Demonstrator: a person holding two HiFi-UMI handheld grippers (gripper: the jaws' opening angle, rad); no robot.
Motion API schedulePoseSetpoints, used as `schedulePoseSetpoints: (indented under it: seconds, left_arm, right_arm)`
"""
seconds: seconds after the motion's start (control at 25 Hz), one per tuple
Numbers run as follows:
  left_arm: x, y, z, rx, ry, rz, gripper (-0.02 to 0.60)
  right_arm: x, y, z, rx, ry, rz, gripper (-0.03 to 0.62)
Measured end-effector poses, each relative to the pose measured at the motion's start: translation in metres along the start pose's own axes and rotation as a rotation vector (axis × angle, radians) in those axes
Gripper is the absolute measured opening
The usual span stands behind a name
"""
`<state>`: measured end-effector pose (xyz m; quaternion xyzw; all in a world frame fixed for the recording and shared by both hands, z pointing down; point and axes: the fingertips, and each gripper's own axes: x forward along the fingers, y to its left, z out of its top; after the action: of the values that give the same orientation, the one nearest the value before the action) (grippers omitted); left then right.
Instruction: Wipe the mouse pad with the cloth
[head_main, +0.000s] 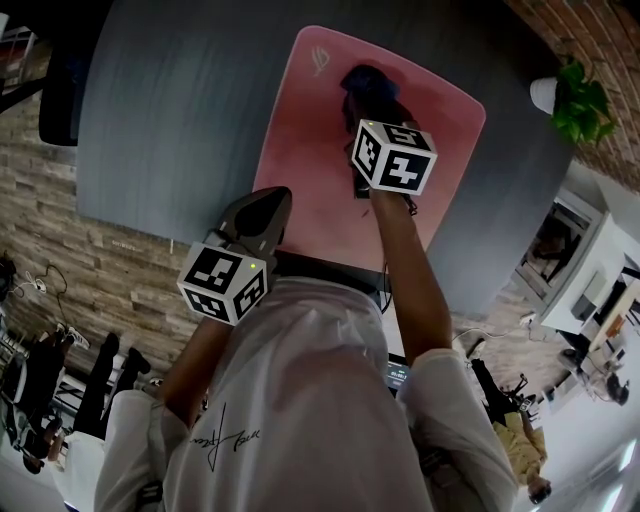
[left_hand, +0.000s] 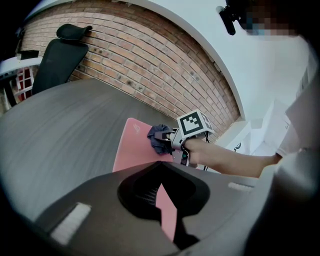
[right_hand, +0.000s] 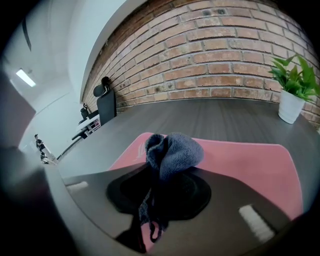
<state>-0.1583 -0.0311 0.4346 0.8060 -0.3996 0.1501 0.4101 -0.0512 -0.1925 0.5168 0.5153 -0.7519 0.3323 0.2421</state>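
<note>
The right gripper (left_hand: 166, 139) is clamped on a bunched, dark blue terry cloth (right_hand: 172, 152), which is held at the far part of a smooth pink mouse pad (head_main: 310, 150) with rounded corners. The left gripper (head_main: 262, 205) is closed on nothing at the pad's near edge. The pad is laid on a dark grey, grained table (head_main: 170, 120) that is backed by a brick wall (right_hand: 225, 55). A potted plant (right_hand: 295, 95) is set by the wall.

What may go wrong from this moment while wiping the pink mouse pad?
The dark blue cloth is bunched into a ball in the right gripper, so it may wipe only a narrow strip. The pink mouse pad lies on the dark grey table; whether the left gripper presses it is unclear, so it may slide.
</note>
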Motion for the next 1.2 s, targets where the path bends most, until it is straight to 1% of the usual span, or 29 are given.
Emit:
schedulePoseSetpoints:
  seconds: [0.12,0.44,0.76,0.92,1.04,1.2]
  left_arm:
    - [-0.003,0.002,0.002,-0.004,-0.012,0.006,0.011]
    - [-0.008,0.004,-0.003,-0.012,-0.012,0.015,0.011]
    - [-0.011,0.006,-0.002,-0.015,-0.018,0.023,0.011]
    - [-0.012,0.004,-0.002,-0.001,-0.016,0.024,0.012]
    - [-0.013,0.004,0.000,-0.012,-0.024,0.016,0.012]
    - [-0.014,0.006,-0.002,-0.014,-0.026,0.025,0.012]
  right_arm:
    - [0.001,0.005,-0.001,-0.008,0.004,0.010,0.086]
    - [0.003,0.025,-0.007,-0.032,0.015,0.053,0.086]
    - [0.004,0.036,-0.011,-0.047,0.023,0.076,0.086]
    - [0.004,0.041,-0.013,-0.044,0.026,0.085,0.086]
    - [0.004,0.045,-0.015,-0.048,0.029,0.091,0.086]
    - [0.003,0.050,-0.018,-0.046,0.037,0.103,0.086]
